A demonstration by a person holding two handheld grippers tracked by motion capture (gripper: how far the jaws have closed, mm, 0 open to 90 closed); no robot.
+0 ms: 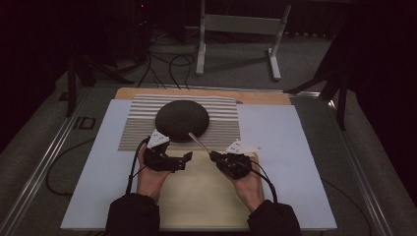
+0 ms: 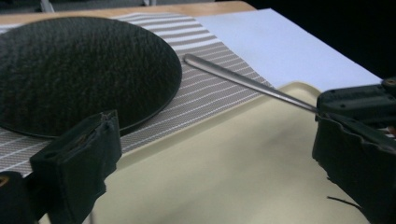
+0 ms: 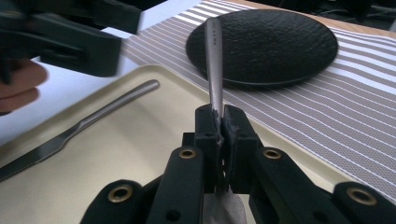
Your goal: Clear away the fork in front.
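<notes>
From the high view, the right hand-held gripper (image 1: pixel 215 156) is clamped on a spoon (image 1: pixel 198 142) whose handle points at the black plate (image 1: pixel 182 119) on the striped mat (image 1: pixel 223 123); the left hand-held gripper (image 1: pixel 187 158) hangs open, empty, over the tray (image 1: pixel 206 196)

In the left gripper view, the jaws gape wide

The right gripper view has a knife (image 3: pixel 79 126) lying in the tray; I would set the spoon level beside the plate, handle clear of its rim

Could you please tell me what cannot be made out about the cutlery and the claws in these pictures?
- Utensil in the right claw: its working end is hidden behind the jaws and cut by the bottom edge, right gripper view.
- Knife on the tray: blade tip cut by the left edge.
- Left claw: too small and dark in the high view.
</notes>
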